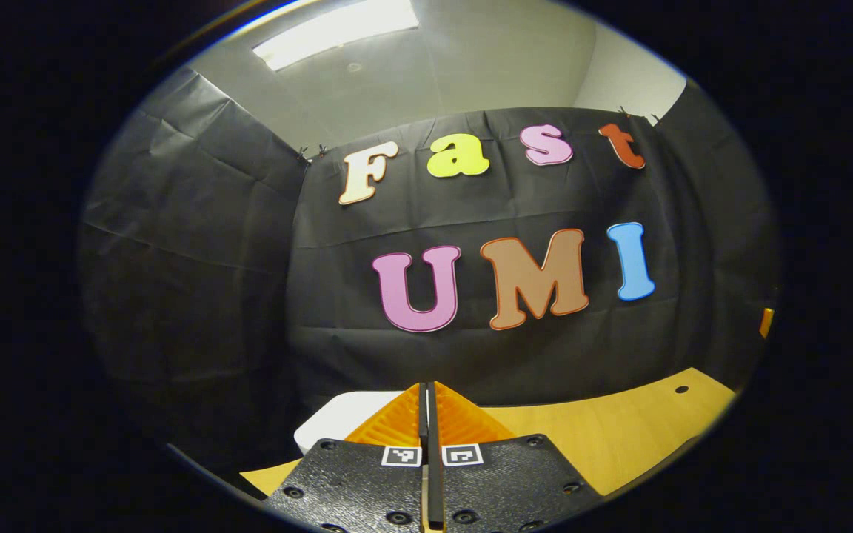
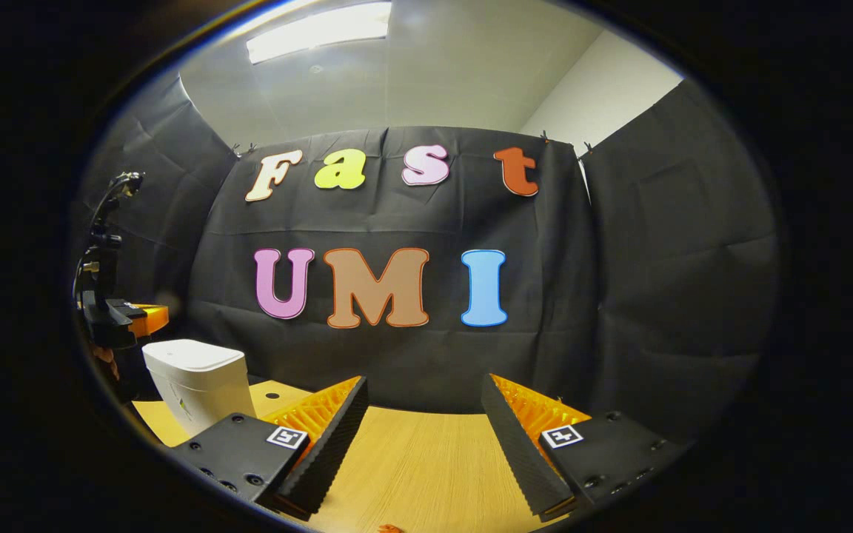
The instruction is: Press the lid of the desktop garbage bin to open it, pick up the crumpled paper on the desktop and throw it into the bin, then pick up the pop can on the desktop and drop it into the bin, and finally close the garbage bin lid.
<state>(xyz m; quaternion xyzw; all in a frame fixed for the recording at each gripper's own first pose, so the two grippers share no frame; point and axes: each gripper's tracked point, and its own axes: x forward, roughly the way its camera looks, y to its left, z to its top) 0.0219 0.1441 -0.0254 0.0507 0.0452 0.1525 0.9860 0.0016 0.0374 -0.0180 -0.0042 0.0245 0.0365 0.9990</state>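
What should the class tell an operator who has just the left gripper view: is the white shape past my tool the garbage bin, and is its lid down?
Observer: Yes. The right gripper view shows the white bin standing on the wooden table, with its lid down flat.
Operator: How does the left tool sit to it?
Observer: It hangs at the bin's far upper edge, held level with the lid. I cannot tell whether it touches.
Operator: And the other side?
Observer: The right tool is open and holds nothing, with bare table between its fingers.
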